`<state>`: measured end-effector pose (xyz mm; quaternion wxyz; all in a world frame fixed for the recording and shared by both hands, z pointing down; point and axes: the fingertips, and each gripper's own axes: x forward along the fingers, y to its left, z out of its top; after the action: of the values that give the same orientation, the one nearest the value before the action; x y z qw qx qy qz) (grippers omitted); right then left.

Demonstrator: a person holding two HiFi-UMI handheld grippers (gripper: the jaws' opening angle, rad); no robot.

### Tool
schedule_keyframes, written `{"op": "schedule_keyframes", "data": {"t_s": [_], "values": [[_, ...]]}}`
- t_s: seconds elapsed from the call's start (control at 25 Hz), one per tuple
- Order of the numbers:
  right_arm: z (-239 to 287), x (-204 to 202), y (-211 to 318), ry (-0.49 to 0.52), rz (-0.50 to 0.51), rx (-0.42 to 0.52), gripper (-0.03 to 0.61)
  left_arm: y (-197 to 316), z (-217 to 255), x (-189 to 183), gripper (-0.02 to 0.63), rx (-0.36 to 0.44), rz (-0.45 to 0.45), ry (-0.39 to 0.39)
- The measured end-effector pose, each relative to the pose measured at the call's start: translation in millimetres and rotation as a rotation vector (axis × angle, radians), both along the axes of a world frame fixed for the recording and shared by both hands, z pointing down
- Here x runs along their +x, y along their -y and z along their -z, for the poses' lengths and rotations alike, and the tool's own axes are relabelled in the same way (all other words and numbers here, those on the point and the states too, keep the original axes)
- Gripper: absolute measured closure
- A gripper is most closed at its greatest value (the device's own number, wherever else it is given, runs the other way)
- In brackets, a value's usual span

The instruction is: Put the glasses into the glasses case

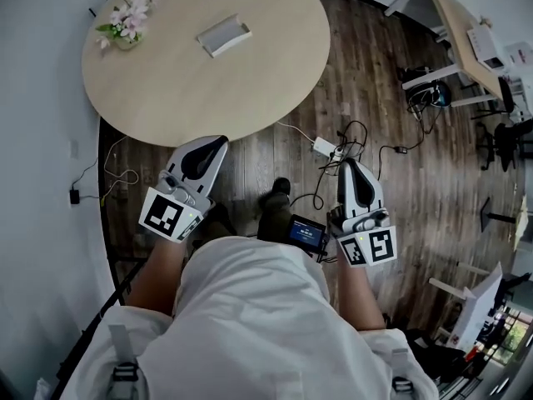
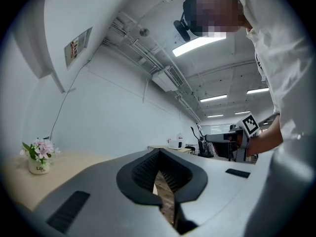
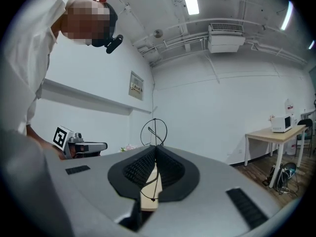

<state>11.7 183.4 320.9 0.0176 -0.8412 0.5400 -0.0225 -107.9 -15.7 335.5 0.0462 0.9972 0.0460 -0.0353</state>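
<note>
A pale grey glasses case [image 1: 223,35] lies on the far part of the round wooden table [image 1: 183,90]. Both grippers hang low in front of me, short of the table's edge. My right gripper [image 1: 349,168] [image 3: 155,149] is shut on thin wire-rimmed glasses [image 3: 155,136]; one round rim sticks up past its tip and a wire arm runs down between the pads. In the head view I cannot pick the glasses out from the floor cables. My left gripper [image 1: 218,143] [image 2: 159,155] is shut with nothing in it; only floor shows through the slit.
A small pot of pink flowers [image 1: 125,23] [image 2: 38,157] stands at the table's left. Cables and a white power strip [image 1: 325,147] lie on the wooden floor. A small screen device [image 1: 306,232] sits by my feet. A desk [image 1: 466,32] stands at the far right.
</note>
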Motion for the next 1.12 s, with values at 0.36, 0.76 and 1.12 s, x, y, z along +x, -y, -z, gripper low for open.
{"op": "schedule_keyframes", "data": {"t_s": [0.36, 0.76, 1.12], "values": [[-1.0, 140.5, -34.0, 0.026, 0.094, 0.043, 0.551, -30.0, 5.1, 115.9, 0.6, -0.045, 0.122, 0.05], [-18.8, 253.2, -28.2, 0.062, 0.242, 0.019, 0.551, -41.5, 10.0, 177.8, 0.6, -0.032, 0.269, 0.114], [-30.9, 287.3, 51.2, 0.063, 0.316, -0.049, 0.551, 40.6, -16.2, 173.0, 0.6, -0.095, 0.41, 0.122]]}}
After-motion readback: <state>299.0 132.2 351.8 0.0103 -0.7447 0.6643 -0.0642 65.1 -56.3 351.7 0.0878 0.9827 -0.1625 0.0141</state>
